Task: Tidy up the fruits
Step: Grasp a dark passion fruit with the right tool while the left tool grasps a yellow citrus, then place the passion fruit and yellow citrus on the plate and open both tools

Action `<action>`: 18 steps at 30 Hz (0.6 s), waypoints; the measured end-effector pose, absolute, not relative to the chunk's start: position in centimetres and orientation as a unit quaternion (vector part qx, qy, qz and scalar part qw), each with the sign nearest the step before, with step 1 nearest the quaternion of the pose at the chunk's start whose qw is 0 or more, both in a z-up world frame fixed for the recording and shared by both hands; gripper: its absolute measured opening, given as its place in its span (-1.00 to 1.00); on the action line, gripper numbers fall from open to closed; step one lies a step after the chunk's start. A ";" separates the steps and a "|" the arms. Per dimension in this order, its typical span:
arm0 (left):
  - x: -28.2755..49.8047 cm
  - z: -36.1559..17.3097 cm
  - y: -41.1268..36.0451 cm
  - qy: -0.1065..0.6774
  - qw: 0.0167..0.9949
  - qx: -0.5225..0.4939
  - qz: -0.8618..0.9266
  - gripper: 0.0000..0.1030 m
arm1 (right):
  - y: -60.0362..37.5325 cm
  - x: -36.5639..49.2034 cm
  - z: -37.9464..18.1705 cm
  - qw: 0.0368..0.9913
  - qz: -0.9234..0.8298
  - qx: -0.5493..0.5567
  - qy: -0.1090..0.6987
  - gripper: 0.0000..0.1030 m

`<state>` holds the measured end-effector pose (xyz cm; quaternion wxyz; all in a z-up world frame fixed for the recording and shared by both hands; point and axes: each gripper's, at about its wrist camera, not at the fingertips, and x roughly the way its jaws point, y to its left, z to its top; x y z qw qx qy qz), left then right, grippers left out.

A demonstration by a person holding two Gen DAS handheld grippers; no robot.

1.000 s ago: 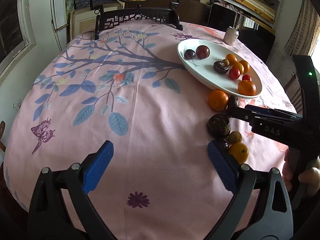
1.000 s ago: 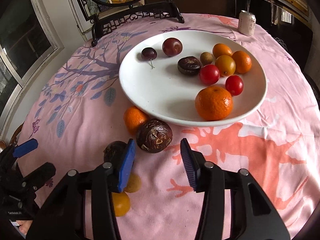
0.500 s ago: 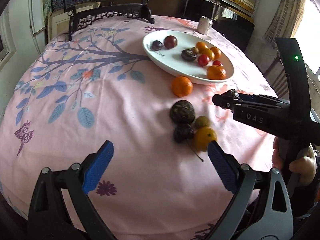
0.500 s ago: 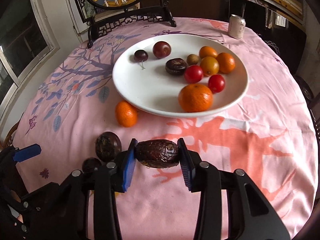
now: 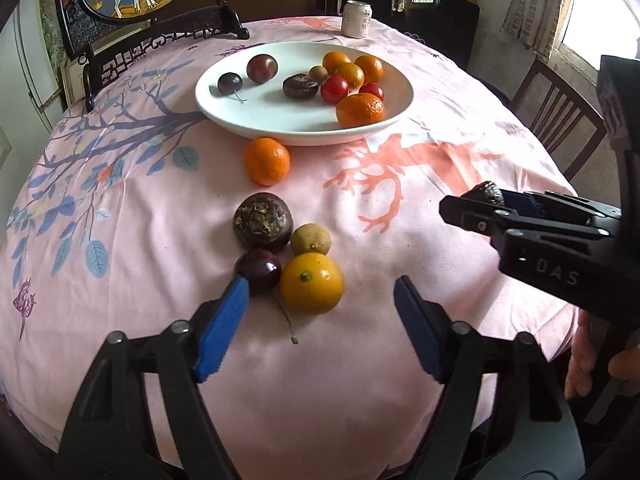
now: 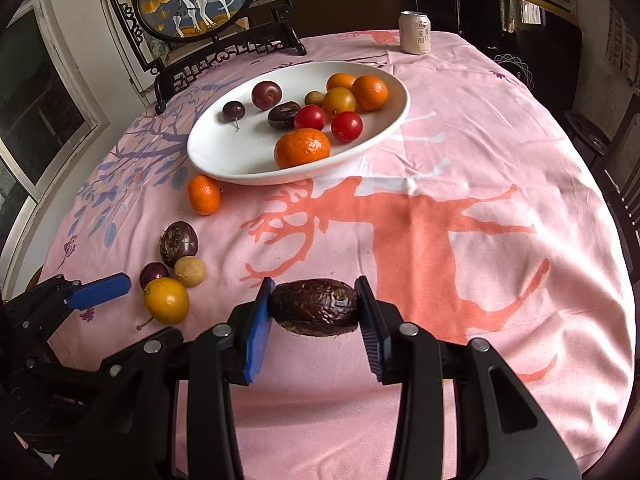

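**Right tongs carry a wrinkled fruit while the left close in over the loose pile**

The right gripper point(image 6: 316, 312) is clamped on a dark wrinkled fruit point(image 6: 315, 306), its 2 blue pads pressing the fruit's ends and holding it clear above the pink tablecloth point(image 6: 460, 240). In the left wrist view the same fruit peeks out past the right gripper's black jaws at the right edge.

The left gripper point(image 5: 320, 320) hangs over the cloth with its jaws closing and nothing clamped between them; the yellow-orange citrus point(image 5: 311, 282) sits just ahead of the gap, touching a dark cherry point(image 5: 258, 268) whose stem trails toward the camera. A small tan fruit point(image 5: 310, 239) and a dark round passion fruit point(image 5: 263, 220) lie just behind them, the 4 forming a tight cluster. A mandarin point(image 5: 267, 161) rests alone beside the white plate point(image 5: 240, 116).

The plate holds 10 fruits. A drink can point(image 6: 415, 33) stands beyond it near the far edge.
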<state>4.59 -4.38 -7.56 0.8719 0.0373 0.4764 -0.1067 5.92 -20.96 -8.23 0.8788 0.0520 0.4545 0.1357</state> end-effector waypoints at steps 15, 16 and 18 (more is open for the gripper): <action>5.0 -7.2 -2.9 0.478 0.873 0.019 -0.097 -0.30 | -20.8 5.6 -7.5 0.881 0.145 0.059 0.446 -0.20; 5.0 -7.1 -2.7 0.479 0.872 0.016 -0.096 -0.30 | -20.7 5.7 -7.5 0.881 0.147 0.057 0.447 -0.20; 5.2 -6.9 -2.2 0.480 0.872 0.010 -0.093 -0.30 | -20.3 5.9 -7.4 0.880 0.150 0.057 0.448 -0.20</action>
